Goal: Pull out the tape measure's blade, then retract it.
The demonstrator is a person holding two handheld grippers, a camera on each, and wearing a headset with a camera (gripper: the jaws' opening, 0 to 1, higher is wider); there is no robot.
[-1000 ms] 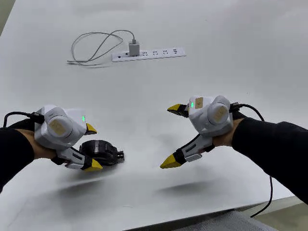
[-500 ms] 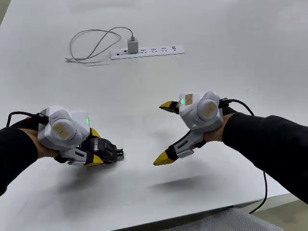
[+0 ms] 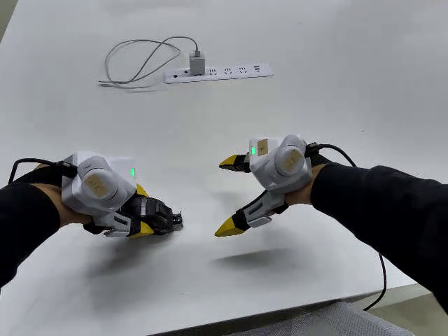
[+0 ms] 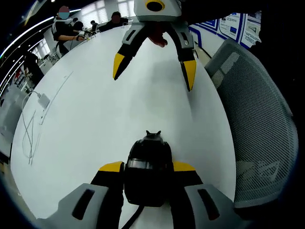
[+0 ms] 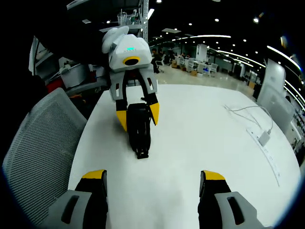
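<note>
- Black case of the tape measure (image 3: 157, 214) lies low on the white worktop (image 3: 301, 91), close to the person's edge. The left gripper (image 3: 143, 210) has it clamped, its jaws drawn in narrow against either flank of the case.
- The tape measure's long axis runs straight out along those left jaws. The small blade tab (image 3: 178, 221) at its nose sticks out just past the yellow tips and points across at the other gripper.
- No length of blade shows beyond the tab, so I'd say the pulling step has not begun.
- The right gripper (image 3: 226, 194) hovers a little above the worktop, facing that nose, with its jaws spread wide and nothing between them.
- The next move turns on this: in the right gripper view the tab sits dead ahead, centred between the two open tips but some way beyond them, with bare worktop in the gap. The two grippers are nearly nose to nose along one line.
- To my eye, the right jaws need only travel straight in along that line, close on the tab and draw back, while the left keeps the case pinned. The tab is small, so a slightly high approach could miss it.
- Farther back, a white power strip (image 3: 218, 71) with a looped cable (image 3: 133, 63) lies well apart from the work.
</note>
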